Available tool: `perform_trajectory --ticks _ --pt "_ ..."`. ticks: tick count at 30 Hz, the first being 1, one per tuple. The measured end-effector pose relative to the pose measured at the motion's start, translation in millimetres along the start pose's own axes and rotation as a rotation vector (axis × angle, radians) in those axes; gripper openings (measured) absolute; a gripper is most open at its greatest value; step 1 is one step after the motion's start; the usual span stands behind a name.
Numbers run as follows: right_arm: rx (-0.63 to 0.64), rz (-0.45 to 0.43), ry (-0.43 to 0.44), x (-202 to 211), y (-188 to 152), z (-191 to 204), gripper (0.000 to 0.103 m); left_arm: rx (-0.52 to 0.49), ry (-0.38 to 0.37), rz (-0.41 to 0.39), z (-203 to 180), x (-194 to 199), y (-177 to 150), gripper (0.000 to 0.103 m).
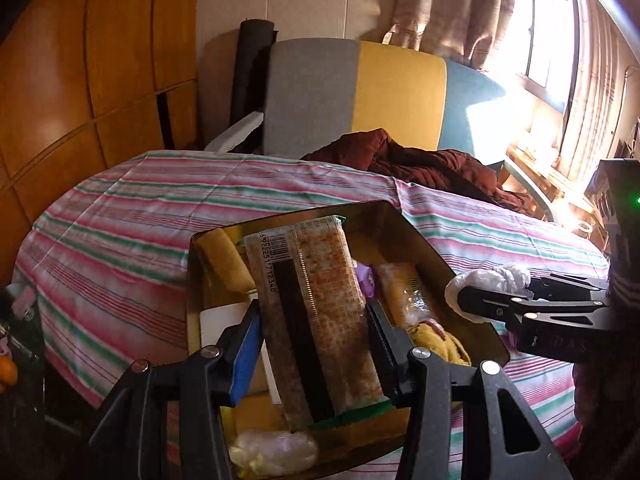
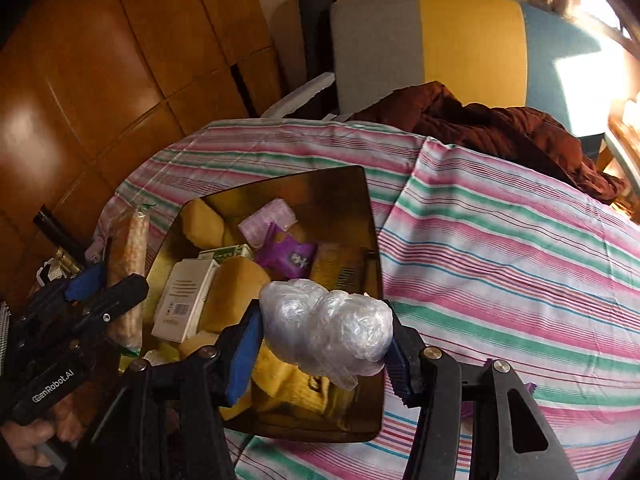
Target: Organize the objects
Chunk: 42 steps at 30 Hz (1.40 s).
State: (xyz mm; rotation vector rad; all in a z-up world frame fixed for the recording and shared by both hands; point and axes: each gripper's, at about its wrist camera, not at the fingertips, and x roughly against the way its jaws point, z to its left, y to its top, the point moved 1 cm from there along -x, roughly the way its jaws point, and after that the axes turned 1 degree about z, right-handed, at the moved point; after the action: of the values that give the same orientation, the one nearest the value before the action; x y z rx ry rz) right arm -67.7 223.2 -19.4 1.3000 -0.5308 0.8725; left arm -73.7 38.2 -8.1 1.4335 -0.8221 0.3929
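Over striped cloth (image 2: 500,240), wood-panelled wall (image 2: 100,60).

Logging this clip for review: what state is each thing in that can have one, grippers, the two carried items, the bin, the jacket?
left gripper: shut on the long snack packet
long snack packet: held above the bin, barcode side up
right gripper: shut on the plastic-wrapped bundle
plastic-wrapped bundle: held above the bin, crumpled
bin: open-topped, part filled with packets and boxes
brown jacket: lying crumpled at the striped sheet's far edge

Black hand-held gripper (image 1: 316,356), blue pads (image 1: 245,356), silver screws
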Motion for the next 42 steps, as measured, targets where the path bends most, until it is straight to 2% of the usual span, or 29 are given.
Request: perform_trajectory --ticks 6,15,21,22,27,34,36,42 --pt "0.019 0.022 0.005 -10.3 1.8 11.2 0.056 0.019 -0.008 0.012 5.3 -4.5 -1.0 0.05" --pt "-0.004 0.013 -0.019 -19.0 13.6 7.3 0.059 0.012 -0.012 0.032 -4.5 -14.7 4.3 0.051" --pt "-0.006 0.009 -0.035 -17.9 11.8 0.6 0.082 0.02 -0.038 0.063 -9.5 -23.8 8.5 0.056" --pt "-0.012 0.006 -0.035 -15.3 11.1 -3.2 0.088 0.029 -0.041 0.069 -9.7 -24.2 8.5 0.056" --pt "-0.02 0.001 -0.107 8.7 -1.3 -38.3 0.09 0.044 -0.044 0.073 -8.2 -25.3 6.5 0.057" --pt "-0.019 0.094 -0.257 33.7 -34.8 -105.6 0.094 0.046 -0.049 0.087 -10.9 -24.8 2.2 0.057" --pt "-0.004 0.129 -0.27 33.0 -43.4 -117.1 0.098 0.04 -0.055 0.096 -13.7 -25.1 0.0 0.057" --pt "0.074 0.208 -0.274 9.1 -56.0 -121.9 0.098 0.013 -0.065 0.112 -22.2 -22.7 -5.1 0.057"
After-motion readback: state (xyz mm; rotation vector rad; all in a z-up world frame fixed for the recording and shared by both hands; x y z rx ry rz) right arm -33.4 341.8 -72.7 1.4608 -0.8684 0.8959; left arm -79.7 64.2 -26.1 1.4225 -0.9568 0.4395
